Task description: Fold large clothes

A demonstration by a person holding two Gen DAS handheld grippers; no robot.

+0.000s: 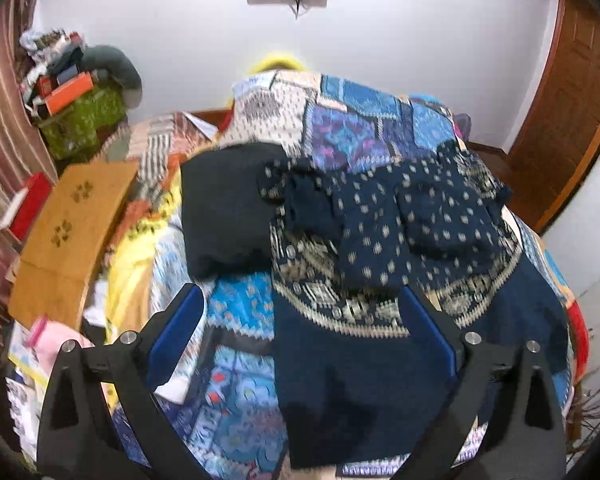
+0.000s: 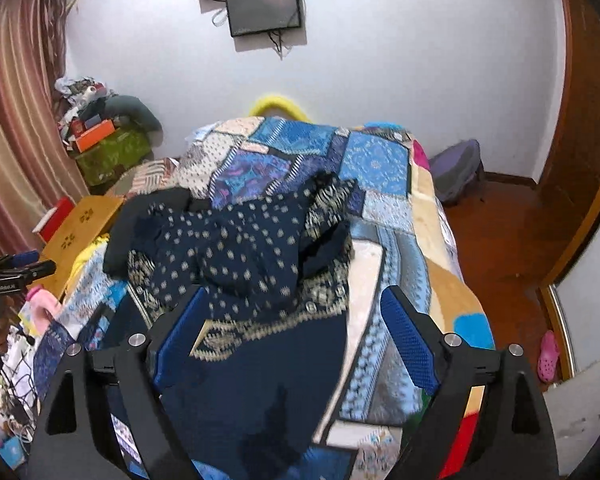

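Observation:
A large navy garment with cream dots and a cream patterned band point(image 1: 380, 248) lies crumpled on a bed covered by a blue patchwork blanket point(image 1: 356, 120). Its plain navy part spreads toward me. It also shows in the right wrist view point(image 2: 244, 256). A black folded cloth point(image 1: 224, 208) lies to its left. My left gripper point(image 1: 300, 308) is open above the garment's near part, holding nothing. My right gripper point(image 2: 292, 312) is open above the garment's near right edge, holding nothing.
A wooden board with paw prints point(image 1: 68, 232) leans at the bed's left. A green box with clutter point(image 1: 80, 120) stands in the far left corner by a curtain. A screen point(image 2: 264, 8) hangs on the wall. A wooden floor point(image 2: 500, 240), a grey bag point(image 2: 460, 172) and a door lie to the right.

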